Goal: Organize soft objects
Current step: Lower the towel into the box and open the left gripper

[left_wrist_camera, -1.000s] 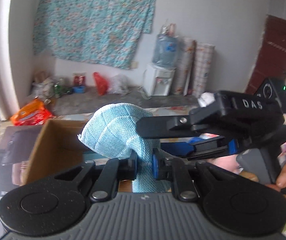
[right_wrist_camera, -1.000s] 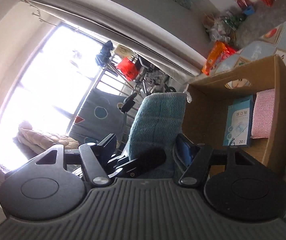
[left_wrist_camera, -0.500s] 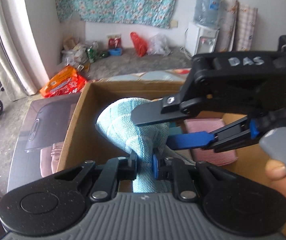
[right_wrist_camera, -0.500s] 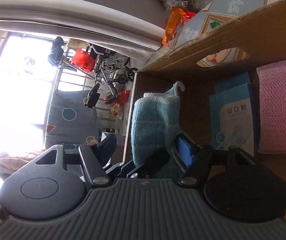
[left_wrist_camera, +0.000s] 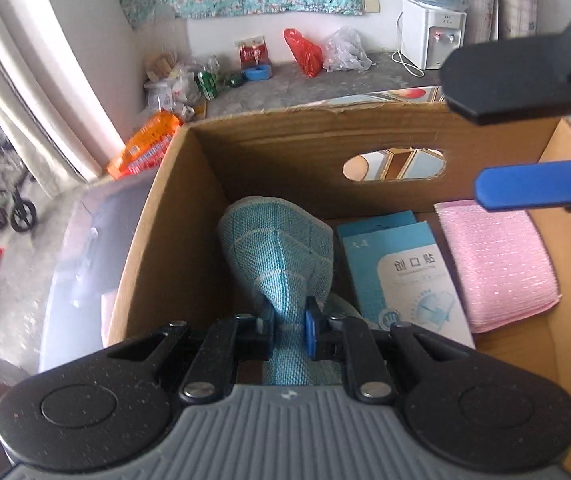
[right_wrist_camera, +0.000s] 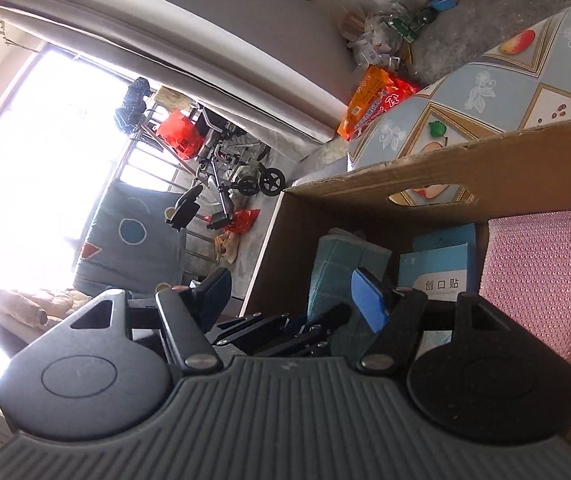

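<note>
Two claws are seen at a cardboard box [left_wrist_camera: 173, 216]. The left claw [left_wrist_camera: 288, 330] is clamped tight on a bunched teal cloth [left_wrist_camera: 281, 256], which is held inside the box at its left side, just beside a light-blue packet [left_wrist_camera: 401, 276]. A folded pink cloth [left_wrist_camera: 497, 264] is laid flat at the right side of the box, next to the packet. The right claw [right_wrist_camera: 289, 290] is spread wide with nothing gripped; its blue-padded finger [left_wrist_camera: 537, 184] is seen above the pink cloth. The box is set on a patterned table [right_wrist_camera: 485, 92]. Whether the teal cloth is touching the box floor cannot be told.
</note>
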